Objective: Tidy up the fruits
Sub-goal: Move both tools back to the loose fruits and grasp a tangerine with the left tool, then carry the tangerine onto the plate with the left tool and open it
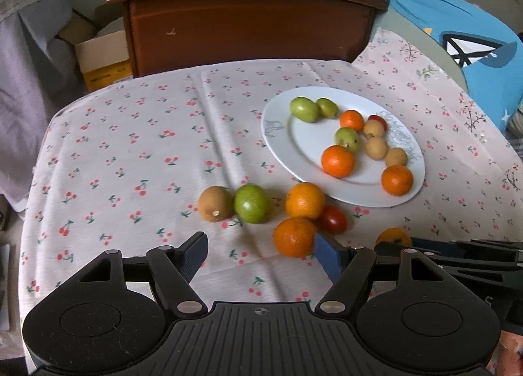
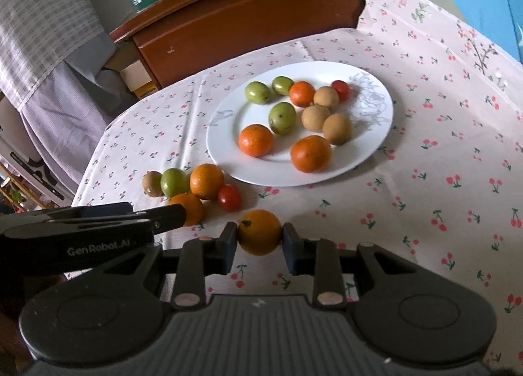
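Right gripper (image 2: 260, 238) tilted downward, clamped on an orange (image 2: 259, 232) near the plate (image 2: 376, 150); left gripper (image 1: 261, 255) angled down, jaws wide, empty, beside another orange (image 1: 294, 236)

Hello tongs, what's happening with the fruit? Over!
Right tongs shut on an orange. Left tongs open, empty, beside loose orange. Plate ahead, path clear.
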Demonstrator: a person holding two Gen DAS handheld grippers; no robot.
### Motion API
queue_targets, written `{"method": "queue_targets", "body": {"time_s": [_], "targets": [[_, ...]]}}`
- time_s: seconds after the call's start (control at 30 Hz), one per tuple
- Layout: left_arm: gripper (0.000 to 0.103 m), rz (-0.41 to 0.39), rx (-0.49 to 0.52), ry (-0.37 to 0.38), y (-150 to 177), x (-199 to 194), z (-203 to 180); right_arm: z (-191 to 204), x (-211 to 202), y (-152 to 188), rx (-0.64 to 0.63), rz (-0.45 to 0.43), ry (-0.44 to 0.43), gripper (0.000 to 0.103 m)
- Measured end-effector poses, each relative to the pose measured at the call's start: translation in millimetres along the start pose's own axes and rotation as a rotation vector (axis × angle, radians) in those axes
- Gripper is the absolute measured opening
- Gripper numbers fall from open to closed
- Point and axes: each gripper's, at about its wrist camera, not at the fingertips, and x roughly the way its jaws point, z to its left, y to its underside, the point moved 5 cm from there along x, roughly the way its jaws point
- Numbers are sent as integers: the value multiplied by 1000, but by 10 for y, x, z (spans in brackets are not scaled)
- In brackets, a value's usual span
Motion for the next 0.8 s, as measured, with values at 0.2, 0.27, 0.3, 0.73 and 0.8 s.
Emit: {"method": "queue_targets", "body": {"time_s": [0.2, 0.27, 0.3, 0.73, 0.8], "targets": [[69, -3, 17, 20, 13, 38, -83, -44, -17, -2, 15, 0, 2, 29], [65, 1, 12, 25, 26, 73, -91, -49, -8, 4, 16, 7, 0, 29], [63, 5, 11, 28, 35, 95, -97, -52, -4, 8, 18, 10, -1, 29], [29, -7, 58, 23, 92, 138, -192, -52, 21, 13, 16, 15, 3, 29], [29, -8, 60, 18, 94, 131, -190, -50, 22, 13, 17, 15, 3, 29]]}}
